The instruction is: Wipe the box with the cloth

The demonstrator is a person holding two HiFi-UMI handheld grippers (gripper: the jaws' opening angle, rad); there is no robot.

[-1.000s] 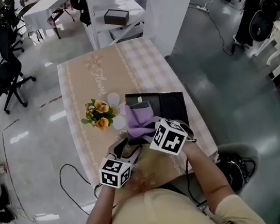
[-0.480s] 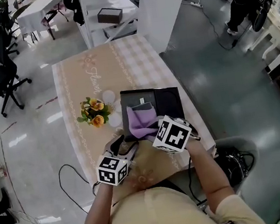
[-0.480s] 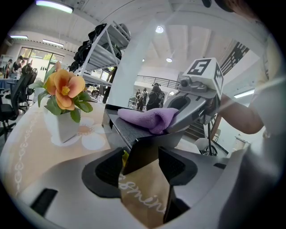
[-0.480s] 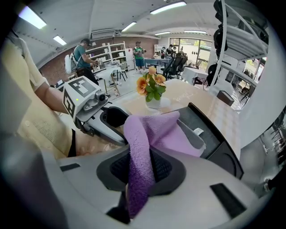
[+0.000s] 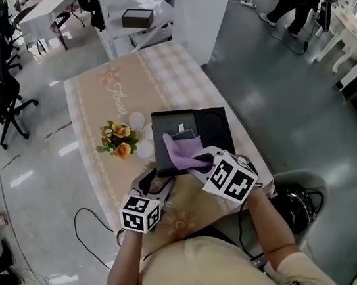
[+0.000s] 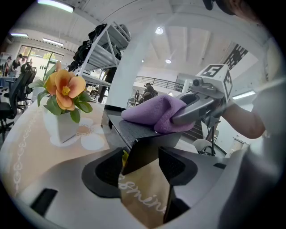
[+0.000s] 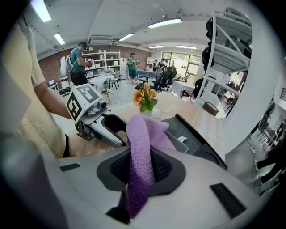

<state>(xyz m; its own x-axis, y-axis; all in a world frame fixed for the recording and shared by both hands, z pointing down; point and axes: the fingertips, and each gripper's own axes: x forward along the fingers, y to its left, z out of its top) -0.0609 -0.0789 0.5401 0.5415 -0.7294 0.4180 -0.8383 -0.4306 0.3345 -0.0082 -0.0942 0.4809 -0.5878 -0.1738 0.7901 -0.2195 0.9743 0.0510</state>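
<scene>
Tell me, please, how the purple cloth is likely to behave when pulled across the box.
Probably floppy: the purple cloth folds and droops where the right gripper pinches it. Its fuzzy pile should likely grip the black box rather than slide.

White cursive lettering, legible only in part as "smine", is recorded on the tan tablecloth [image 6: 147,197] in the left gripper view; a second cursive word [image 5: 117,96] at the cloth's far end in the head view is too small to be read.
</scene>
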